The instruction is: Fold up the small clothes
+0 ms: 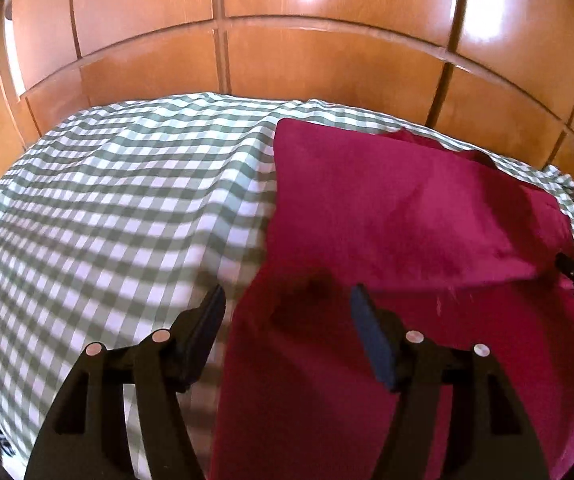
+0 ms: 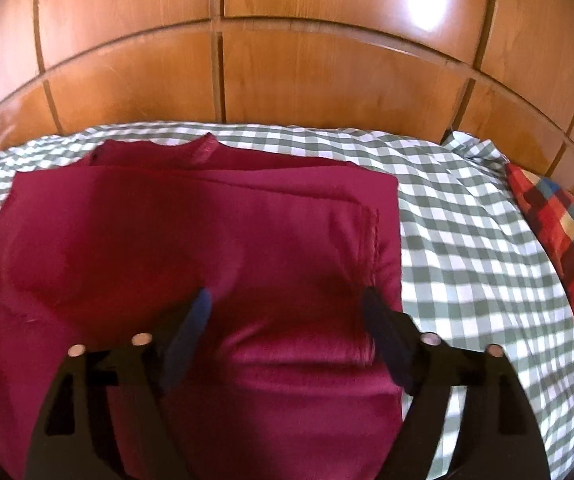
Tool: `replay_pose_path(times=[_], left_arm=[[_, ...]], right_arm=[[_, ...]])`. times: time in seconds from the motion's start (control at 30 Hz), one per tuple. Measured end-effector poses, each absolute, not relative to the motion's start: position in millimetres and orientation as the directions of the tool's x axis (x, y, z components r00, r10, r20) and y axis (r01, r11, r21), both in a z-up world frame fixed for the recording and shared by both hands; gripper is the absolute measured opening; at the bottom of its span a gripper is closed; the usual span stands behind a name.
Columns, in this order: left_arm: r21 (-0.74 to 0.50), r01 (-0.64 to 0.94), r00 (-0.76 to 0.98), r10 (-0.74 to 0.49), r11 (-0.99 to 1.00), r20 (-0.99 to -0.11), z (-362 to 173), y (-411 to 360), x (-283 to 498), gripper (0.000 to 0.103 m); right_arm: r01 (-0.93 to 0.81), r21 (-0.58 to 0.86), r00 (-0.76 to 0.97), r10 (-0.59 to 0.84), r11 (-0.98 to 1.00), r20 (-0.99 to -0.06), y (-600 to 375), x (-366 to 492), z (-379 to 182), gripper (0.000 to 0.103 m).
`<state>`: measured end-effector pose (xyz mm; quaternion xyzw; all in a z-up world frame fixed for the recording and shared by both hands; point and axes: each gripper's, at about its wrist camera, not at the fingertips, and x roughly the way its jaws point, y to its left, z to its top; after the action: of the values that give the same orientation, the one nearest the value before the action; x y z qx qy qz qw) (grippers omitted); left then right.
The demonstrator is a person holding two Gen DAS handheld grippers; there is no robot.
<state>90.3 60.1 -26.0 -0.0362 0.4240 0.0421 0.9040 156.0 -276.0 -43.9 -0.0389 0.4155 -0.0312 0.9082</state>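
Red shirt [image 2: 191, 240] lies flat on bed [image 1: 107, 200] with checked sheet, near wooden wall [image 2: 287, 60]. Sides look folded in already; neck at far end. Looks about half done. Bottom part not yet folded up.

Left gripper [image 1: 287, 308] fingers spread, holding nothing, over left edge of shirt. Right gripper [image 2: 287, 308] fingers spread too, over right side. Bright checked pillow [image 2: 567, 240] far right.
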Motion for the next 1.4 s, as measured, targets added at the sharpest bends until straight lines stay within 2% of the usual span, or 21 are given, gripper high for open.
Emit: replay_pose_path(times=[0.27,0.6,0.97,1.1,1.27,1.33,1.4], left_arm=[[-0.006,-0.068,0.654,0.04,0.998,-0.755,-27.2,53.3,37.7,0.065],[-0.046,-0.113,0.611,0.033,0.993,-0.791,-46.6,71.3,-1.6,0.065],[-0.102,-0.133,0.611,0.001,0.986,-0.791,-43.8,93.5,-75.0,0.064],[-0.141,-0.106,0.591,-0.052,0.984,-0.805,-47.1,91.6,-92.7,0.059],[-0.159,-0.048,0.554,-0.107,0.986,-0.826,-52.5,81.5,-110.8,0.045],[-0.159,-0.037,0.551,-0.112,0.987,-0.827,-52.4,80.2,-114.1,0.028],[-0.17,-0.036,0.546,-0.123,0.985,-0.828,-51.2,82.4,-115.8,0.021]], right_arm=[[0.011,-0.066,0.62,-0.059,0.998,-0.783,-286.3,97.3,-45.0,0.079],[0.017,-0.054,0.562,-0.054,0.998,-0.825,-310.3,39.6,-57.3,0.079],[-0.033,0.026,0.465,0.038,0.999,-0.884,-329.3,-28.7,-58.2,0.079],[-0.082,0.043,0.397,0.072,0.996,-0.915,-326.7,-52.4,-56.2,0.075],[-0.123,0.085,0.301,0.119,0.989,-0.946,-325.0,-83.8,-57.4,0.062],[-0.141,0.097,0.263,0.131,0.985,-0.956,-323.2,-93.5,-60.3,0.058],[-0.164,0.11,0.225,0.146,0.98,-0.963,-320.8,-99.6,-65.3,0.048]])
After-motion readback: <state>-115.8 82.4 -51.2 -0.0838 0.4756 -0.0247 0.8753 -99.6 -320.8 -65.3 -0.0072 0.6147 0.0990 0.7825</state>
